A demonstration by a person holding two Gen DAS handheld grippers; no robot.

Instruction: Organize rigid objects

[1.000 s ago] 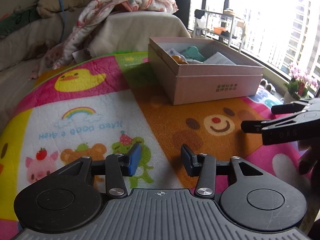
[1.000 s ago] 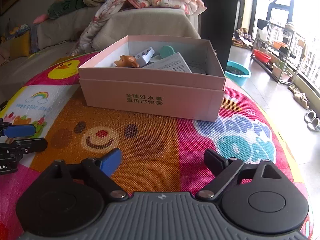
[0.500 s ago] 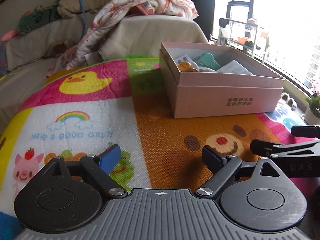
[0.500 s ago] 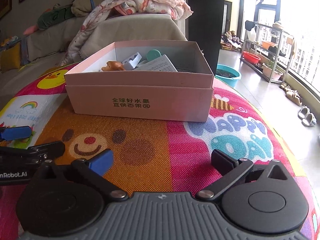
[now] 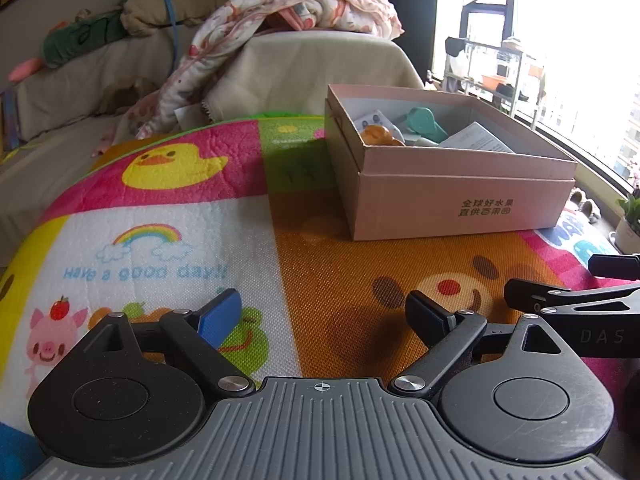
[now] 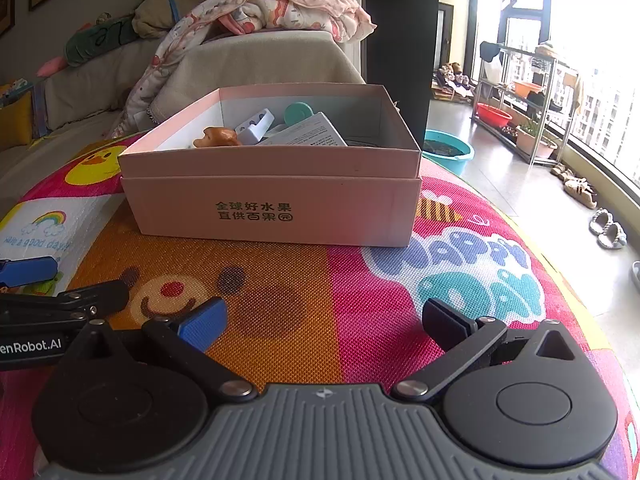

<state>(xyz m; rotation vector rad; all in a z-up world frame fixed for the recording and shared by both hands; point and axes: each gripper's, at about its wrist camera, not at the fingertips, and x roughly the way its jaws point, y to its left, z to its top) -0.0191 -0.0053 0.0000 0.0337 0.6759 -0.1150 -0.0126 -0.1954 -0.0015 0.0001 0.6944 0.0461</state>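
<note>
A pink cardboard box [image 5: 464, 196] stands open on the colourful play mat [image 5: 168, 240]; it also shows in the right wrist view [image 6: 272, 208]. Inside lie a brown toy figure [image 6: 218, 137], a white plastic part [image 6: 254, 126], a teal round piece [image 6: 298, 113] and a printed leaflet [image 6: 308, 134]. My left gripper [image 5: 324, 314] is open and empty, low over the mat, short of the box. My right gripper [image 6: 326, 320] is open and empty, facing the box front. Each gripper's fingers show at the edge of the other's view.
A sofa [image 5: 300, 68] with a patterned blanket [image 5: 296, 8] and plush toys stands behind the mat. To the right are a window, a metal rack [image 6: 528, 92], a teal basin [image 6: 448, 148] and shoes [image 6: 608, 228] on the floor.
My left gripper's jaws have opened wide. Both grippers have drawn back a little and tilted up, so the box sits farther away in both views.
</note>
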